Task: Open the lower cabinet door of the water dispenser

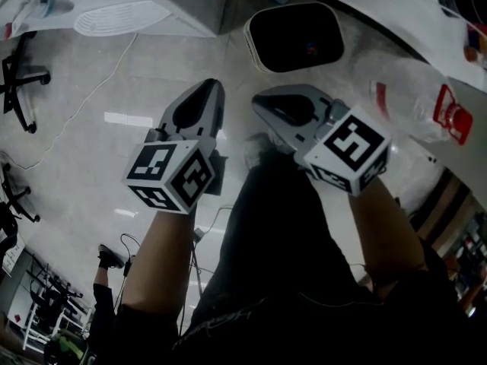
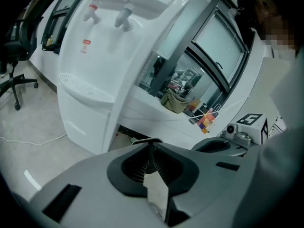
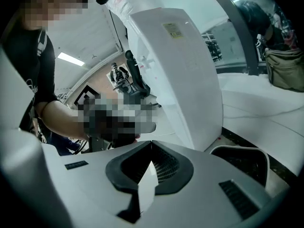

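The white water dispenser (image 2: 102,51) stands ahead in the left gripper view, with two taps on top and a drip tray halfway down. Its lower cabinet door (image 2: 83,121) is closed. My left gripper (image 2: 151,142) is shut with nothing in it, well short of the door. In the head view both grippers hang side by side above the floor, the left gripper (image 1: 215,84) and the right gripper (image 1: 257,102), with the dispenser (image 1: 144,6) at the top left. The right gripper (image 3: 151,143) is also shut and empty, beside the dispenser's white side wall (image 3: 185,70).
A dark bin with a white rim (image 1: 295,35) stands just right of the dispenser. A clear plastic water bottle (image 1: 415,97) lies at the right. An office chair (image 2: 14,56) and a floor cable (image 2: 28,139) are on the left. A person's arm (image 3: 52,113) shows in the right gripper view.
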